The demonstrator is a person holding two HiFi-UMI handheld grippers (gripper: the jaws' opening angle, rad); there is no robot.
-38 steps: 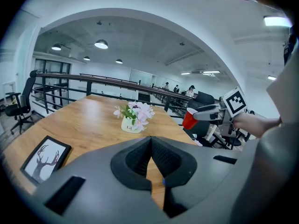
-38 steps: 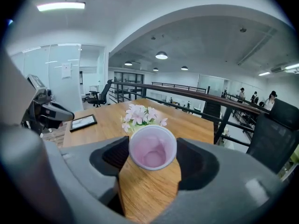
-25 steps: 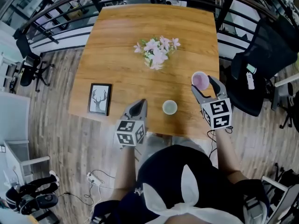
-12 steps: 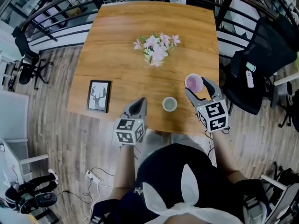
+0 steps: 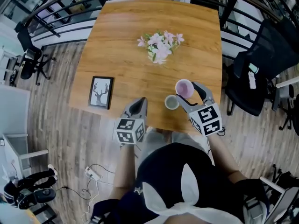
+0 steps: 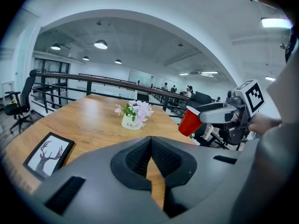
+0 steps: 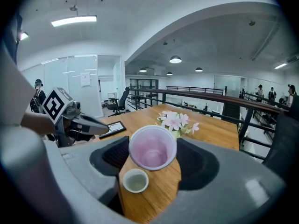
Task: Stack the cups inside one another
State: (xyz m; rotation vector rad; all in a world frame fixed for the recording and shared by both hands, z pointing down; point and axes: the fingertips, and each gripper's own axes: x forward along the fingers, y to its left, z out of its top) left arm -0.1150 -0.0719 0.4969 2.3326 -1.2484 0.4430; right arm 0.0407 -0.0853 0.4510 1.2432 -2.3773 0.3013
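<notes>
Cup-nesting step: right gripper [image 5: 187,91] grips the red cup [image 7: 152,148] with its jaws set wide, clear of the table [image 5: 121,55] and just beside the small white cup [image 5: 171,102] near the front edge. Left gripper [image 5: 138,105] is closed, empty.

Best approach, I think: level the red cup, centre its base over the small cup's mouth, lower straight. Fit looks uncertain.

Left gripper view alone shows the red outer wall and its tilt. Right gripper view shows the pale inside, with the small cup below.
</notes>
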